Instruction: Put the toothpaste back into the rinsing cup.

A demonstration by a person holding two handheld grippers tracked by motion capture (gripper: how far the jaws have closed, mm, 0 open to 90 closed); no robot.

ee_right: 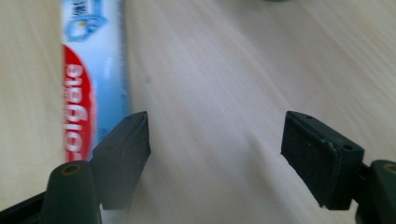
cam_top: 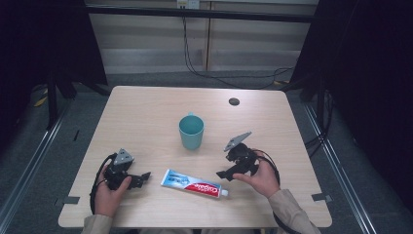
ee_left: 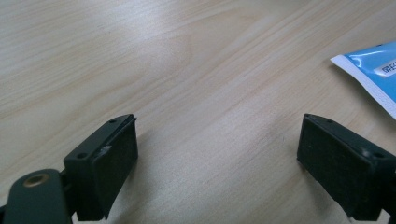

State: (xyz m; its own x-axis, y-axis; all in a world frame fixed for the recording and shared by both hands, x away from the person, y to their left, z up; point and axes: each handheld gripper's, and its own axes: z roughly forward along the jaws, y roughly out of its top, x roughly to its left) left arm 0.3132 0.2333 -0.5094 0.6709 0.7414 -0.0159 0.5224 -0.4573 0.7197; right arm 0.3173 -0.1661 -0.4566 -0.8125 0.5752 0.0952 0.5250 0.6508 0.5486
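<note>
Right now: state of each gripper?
Left gripper: open, empty, only bare wooden table between its fingers.
Right gripper: open, empty, beside the blue-and-red toothpaste tube.

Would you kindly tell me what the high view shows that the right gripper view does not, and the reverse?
High view alone: the whole teal cup standing upright behind the toothpaste tube, the left tool resting open near the tube's flat end, and the person's hands. Right gripper view alone: a close look between the right tool and its open jaws, with bare wood between them and the tube just outside one jaw. Both share the tube and the wooden table.
</note>
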